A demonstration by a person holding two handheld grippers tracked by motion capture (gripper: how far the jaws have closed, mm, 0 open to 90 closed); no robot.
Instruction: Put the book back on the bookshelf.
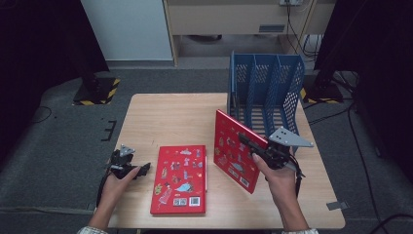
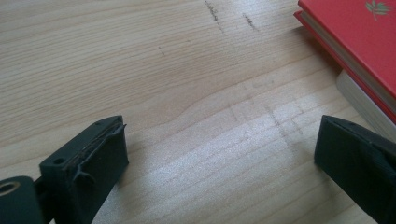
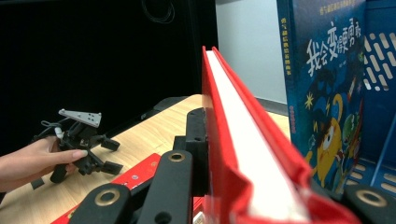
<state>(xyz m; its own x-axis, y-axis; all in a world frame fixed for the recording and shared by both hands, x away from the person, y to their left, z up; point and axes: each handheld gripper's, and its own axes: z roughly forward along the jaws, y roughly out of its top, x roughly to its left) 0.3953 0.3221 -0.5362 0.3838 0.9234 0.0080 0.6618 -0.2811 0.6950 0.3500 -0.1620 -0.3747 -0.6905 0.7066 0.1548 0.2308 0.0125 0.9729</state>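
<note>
Red book point(image 1: 235, 148) stood on edge, tilted, clamped in the right gripper point(image 1: 256, 147) near the table's point(image 1: 165, 114) right side, its long axis aimed toward the blue file rack point(image 1: 265, 87) just beyond. A blue picture book point(image 3: 322, 88) already occupied one slot. Another red book point(image 1: 180, 178) lay flat at centre. The left gripper point(image 1: 136, 170) rested beside it, jaws wide apart, holding nothing.

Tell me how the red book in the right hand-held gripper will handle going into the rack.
The red book looks stiff: hard covers, held tilted without sagging. Gripped near one edge by the right hand-held gripper, it may swing. The cover looks glossy, possibly slippery.
</note>
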